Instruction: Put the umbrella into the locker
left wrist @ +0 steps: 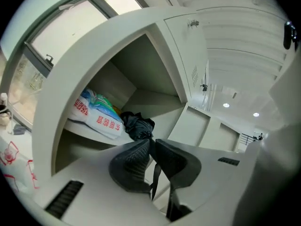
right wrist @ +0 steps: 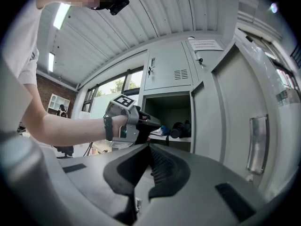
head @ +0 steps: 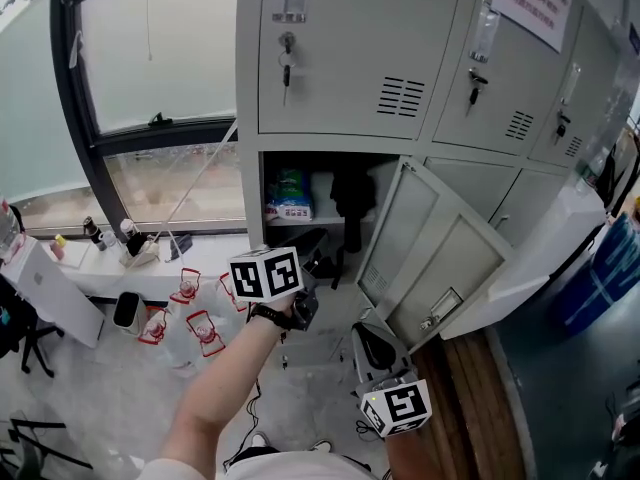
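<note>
The black folded umbrella point(head: 351, 192) lies on the shelf of the open locker point(head: 252, 198), with its strap hanging below the shelf edge. In the left gripper view the umbrella point(left wrist: 137, 125) lies just past my jaw tips. My left gripper point(head: 313, 258) is held level in front of the locker opening. Its jaws point(left wrist: 151, 143) are closed tip to tip with nothing gripped, and the strap shows through the slit beneath them. My right gripper point(head: 376, 348) sits lower, beside the open door point(head: 440, 258). The right gripper point(right wrist: 149, 150) is shut and empty, and its view shows the umbrella point(right wrist: 181, 128) inside the locker.
A blue and white packet point(head: 289, 197) lies on the shelf left of the umbrella. Closed locker doors with keys point(head: 286, 63) are above and to the right. Clear water jugs point(head: 186, 320) stand on the floor by the window sill point(head: 150, 268). A wooden board point(head: 470, 388) lies at lower right.
</note>
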The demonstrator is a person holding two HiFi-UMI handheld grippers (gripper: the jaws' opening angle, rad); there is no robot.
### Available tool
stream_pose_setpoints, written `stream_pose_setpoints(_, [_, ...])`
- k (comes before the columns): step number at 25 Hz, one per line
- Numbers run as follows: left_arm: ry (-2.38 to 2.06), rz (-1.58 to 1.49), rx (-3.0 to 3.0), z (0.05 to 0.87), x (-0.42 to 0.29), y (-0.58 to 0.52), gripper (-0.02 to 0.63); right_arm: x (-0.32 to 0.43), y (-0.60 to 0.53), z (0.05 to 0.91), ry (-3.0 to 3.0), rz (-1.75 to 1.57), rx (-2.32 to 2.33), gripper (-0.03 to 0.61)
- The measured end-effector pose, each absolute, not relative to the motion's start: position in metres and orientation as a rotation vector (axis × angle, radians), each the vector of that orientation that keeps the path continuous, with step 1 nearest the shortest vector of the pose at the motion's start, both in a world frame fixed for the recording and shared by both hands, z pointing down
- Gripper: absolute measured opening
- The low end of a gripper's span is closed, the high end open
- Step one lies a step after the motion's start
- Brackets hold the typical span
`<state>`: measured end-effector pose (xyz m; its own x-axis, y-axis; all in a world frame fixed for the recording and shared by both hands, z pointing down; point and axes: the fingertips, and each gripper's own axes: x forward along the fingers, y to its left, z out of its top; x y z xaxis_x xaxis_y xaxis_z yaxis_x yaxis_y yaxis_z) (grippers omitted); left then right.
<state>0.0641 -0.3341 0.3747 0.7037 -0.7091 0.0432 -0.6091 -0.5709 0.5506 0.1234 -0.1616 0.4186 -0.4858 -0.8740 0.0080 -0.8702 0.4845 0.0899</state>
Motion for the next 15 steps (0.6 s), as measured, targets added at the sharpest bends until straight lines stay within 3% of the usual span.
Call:
stream_pose_setpoints(5, [-1.05, -0.177, 2.447, 0.4, 0.051, -0.308, 0.021, 0.127, -0.146, 0.418, -2.622, -0.108, 1.618, 0.017])
stream_pose_setpoints(15, [-1.189, -0.029, 2.706, 0.404, 0.009, -0.252, 0.021, 0.141, -0.126, 0.423, -2.525, -0.098, 1.719, 0.017])
